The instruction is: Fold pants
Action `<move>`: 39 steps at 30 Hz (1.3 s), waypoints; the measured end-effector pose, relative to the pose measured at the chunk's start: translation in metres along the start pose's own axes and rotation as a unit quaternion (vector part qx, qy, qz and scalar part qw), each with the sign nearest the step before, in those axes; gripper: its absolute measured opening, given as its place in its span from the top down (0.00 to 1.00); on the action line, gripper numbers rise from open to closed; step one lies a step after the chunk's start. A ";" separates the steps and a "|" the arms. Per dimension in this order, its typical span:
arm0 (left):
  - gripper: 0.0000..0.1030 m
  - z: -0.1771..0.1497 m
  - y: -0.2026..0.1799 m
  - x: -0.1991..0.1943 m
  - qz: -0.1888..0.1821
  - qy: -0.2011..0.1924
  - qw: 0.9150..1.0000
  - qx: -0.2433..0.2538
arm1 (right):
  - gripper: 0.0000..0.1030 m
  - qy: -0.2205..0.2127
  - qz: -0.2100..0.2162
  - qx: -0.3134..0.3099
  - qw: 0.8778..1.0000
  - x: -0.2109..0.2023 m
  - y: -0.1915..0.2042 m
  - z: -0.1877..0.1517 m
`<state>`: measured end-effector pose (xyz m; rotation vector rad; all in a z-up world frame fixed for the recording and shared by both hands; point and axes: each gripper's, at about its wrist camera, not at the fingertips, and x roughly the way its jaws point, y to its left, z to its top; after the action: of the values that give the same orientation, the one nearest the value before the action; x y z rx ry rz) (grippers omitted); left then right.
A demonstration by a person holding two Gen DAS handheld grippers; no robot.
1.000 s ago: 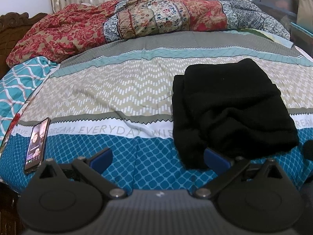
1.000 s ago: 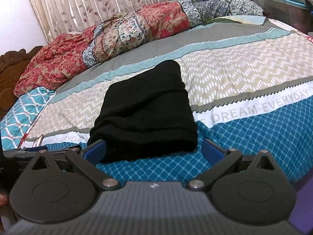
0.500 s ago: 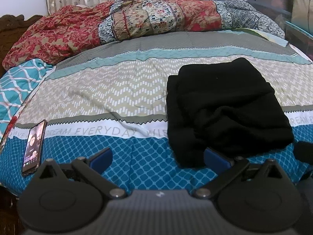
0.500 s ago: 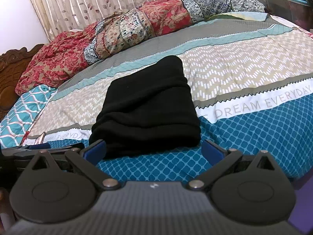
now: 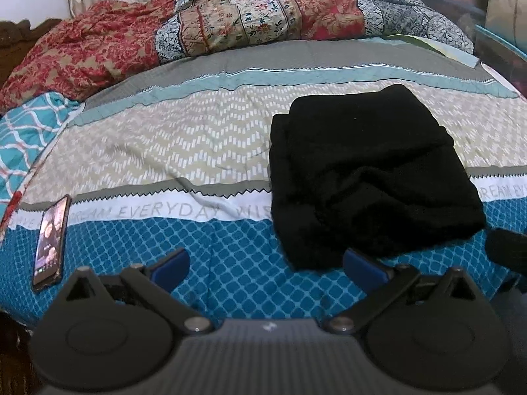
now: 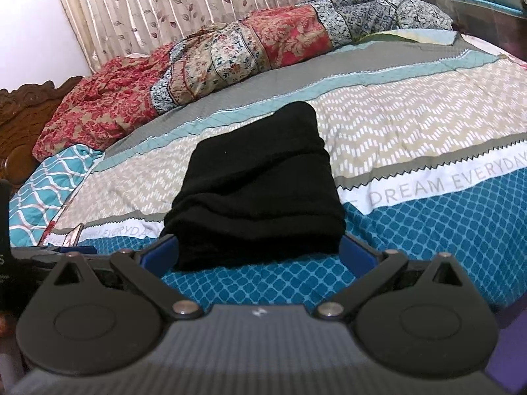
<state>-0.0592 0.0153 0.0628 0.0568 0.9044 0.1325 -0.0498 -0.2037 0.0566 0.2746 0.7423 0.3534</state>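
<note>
Black pants point(image 5: 369, 177) lie as a compact folded bundle on the patterned bedspread point(image 5: 204, 151), toward its near edge and right of centre. Left gripper point(image 5: 265, 263) and right gripper point(image 6: 258, 251) each hover at that edge, both with jaws spread and holding nothing. A phone point(image 5: 49, 240) rests near the left corner. Folding appears essentially complete; at most, tidying the rumpled near hem remains.

I am seeing my left gripper point(image 5: 266, 265) and right gripper point(image 6: 259, 253) looking alike: blue fingers, black linkage arms with silver pivot screws, round black discs, and a grey ribbed body carrying a small white mark.
</note>
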 end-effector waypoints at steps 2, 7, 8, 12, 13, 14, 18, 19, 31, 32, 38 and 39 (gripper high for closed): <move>0.00 0.000 -0.001 0.001 0.000 0.004 1.000 0.001 | 0.00 0.001 0.002 0.002 1.000 0.000 0.000 -0.001; 0.00 0.000 0.001 0.004 -0.001 0.016 1.000 -0.005 | 0.00 0.008 0.002 0.002 1.000 0.002 0.001 -0.002; 0.00 -0.001 0.001 0.005 -0.002 0.017 1.000 -0.005 | 0.00 0.012 0.002 0.004 1.000 0.003 0.001 -0.002; 0.00 -0.002 0.001 0.006 -0.006 0.022 1.000 -0.006 | 0.00 0.026 0.000 0.010 1.000 0.006 -0.001 -0.003; 0.00 -0.002 0.002 0.007 -0.008 0.024 1.000 -0.006 | 0.00 0.029 -0.001 0.012 1.000 0.007 -0.001 -0.004; 0.00 -0.002 0.002 0.008 -0.011 0.026 1.000 -0.007 | 0.00 0.030 -0.001 0.012 0.999 0.007 -0.001 -0.004; 0.00 -0.004 0.002 0.010 -0.019 0.036 0.999 -0.012 | 0.00 0.034 -0.004 0.013 0.999 0.007 -0.001 -0.005; 0.00 -0.004 0.002 0.011 -0.020 0.038 0.999 -0.013 | 0.00 0.037 -0.006 0.012 0.999 0.008 -0.001 -0.005; 0.00 -0.006 0.004 0.010 -0.031 0.039 0.999 -0.017 | 0.00 0.066 -0.028 0.005 0.997 0.016 0.002 -0.007; 0.00 -0.006 0.003 0.009 -0.032 0.038 0.999 -0.016 | 0.00 0.067 -0.029 0.004 0.997 0.016 0.002 -0.007; 0.00 -0.005 0.001 0.006 -0.040 0.034 0.999 -0.013 | 0.00 0.071 -0.030 0.005 0.997 0.018 0.002 -0.008; 0.00 -0.005 0.001 0.006 -0.040 0.034 0.999 -0.013 | 0.00 0.071 -0.030 0.004 0.997 0.018 0.002 -0.008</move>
<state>-0.0597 0.0169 0.0549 -0.0077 0.9715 0.0711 -0.0433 -0.1940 0.0408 0.2361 0.8910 0.3154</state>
